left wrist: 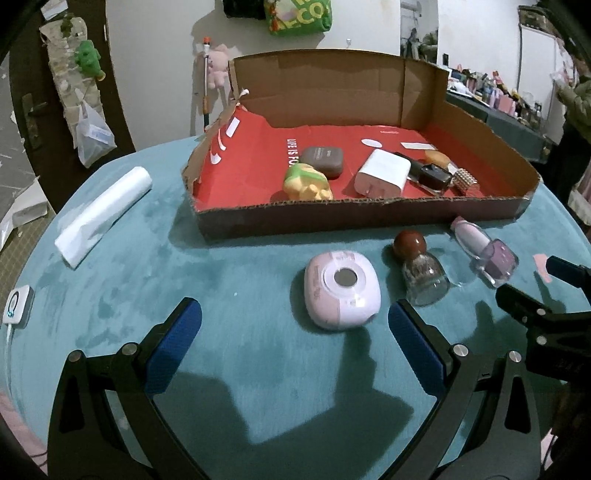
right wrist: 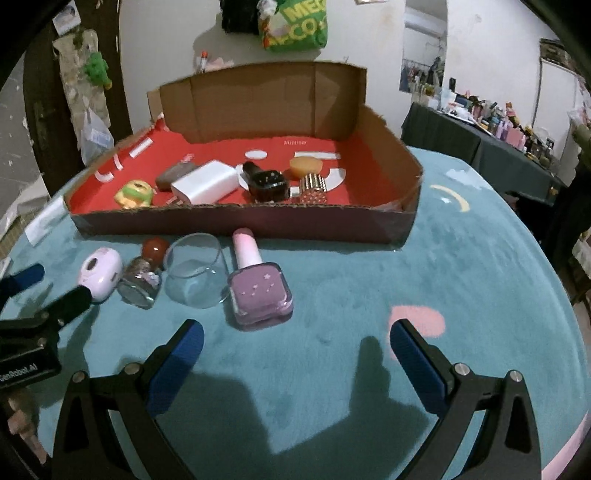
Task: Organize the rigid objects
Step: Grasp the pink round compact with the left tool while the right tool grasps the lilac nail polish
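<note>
Meanwhile, both grippers hover wide open and empty over the teal cloth, the left gripper (left wrist: 294,325) nearest the pink case (left wrist: 341,294), the right gripper (right wrist: 297,345) facing the lilac bottle (right wrist: 258,286) (cap pointing away toward the box (right wrist: 240,221)).

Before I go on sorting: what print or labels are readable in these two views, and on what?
"LIFE IS FO", cut off by a green and yellow toy: red liner of the cardboard tray.
"ECO" / "MER", "CO", partial: green bag on the wall.
"GenRobot.AI", start hidden at the frame edge: left gripper body.
Too small or blurred: brown rounded case, pink rounded device, small print at the liner's far edge.
</note>
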